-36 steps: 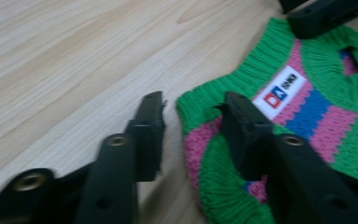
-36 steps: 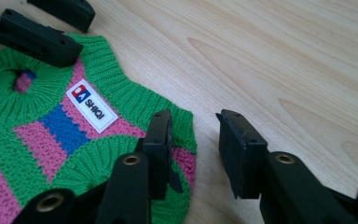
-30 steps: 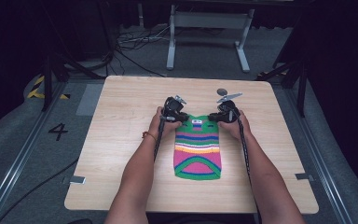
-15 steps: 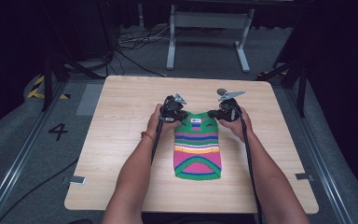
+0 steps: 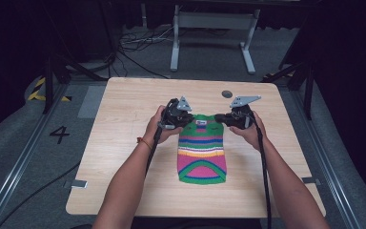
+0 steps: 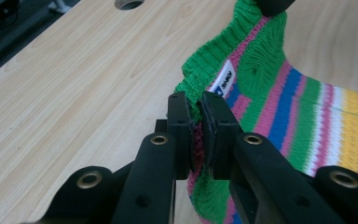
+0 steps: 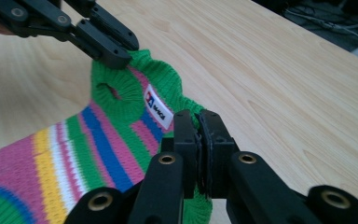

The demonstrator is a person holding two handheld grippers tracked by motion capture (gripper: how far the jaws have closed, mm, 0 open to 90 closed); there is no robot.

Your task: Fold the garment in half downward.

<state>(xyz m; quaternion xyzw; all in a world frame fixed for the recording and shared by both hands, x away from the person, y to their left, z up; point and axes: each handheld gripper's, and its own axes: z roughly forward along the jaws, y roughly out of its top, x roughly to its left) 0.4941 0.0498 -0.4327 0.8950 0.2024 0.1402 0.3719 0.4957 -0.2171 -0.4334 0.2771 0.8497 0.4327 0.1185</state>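
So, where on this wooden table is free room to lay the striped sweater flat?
Bare wood lies left of the striped knitted sweater, toward the light wooden table's left edge, and right of it. The far strip holds a round hole. The middle is crowded by both hand-held grippers.

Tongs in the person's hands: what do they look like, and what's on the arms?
Both the left black two-jaw tongs and the right black two-jaw tongs have brass-ringed holes, a grey three-cornered plate on top and a trailing black cable. The forearms are bare, with a thin red band on the left wrist.
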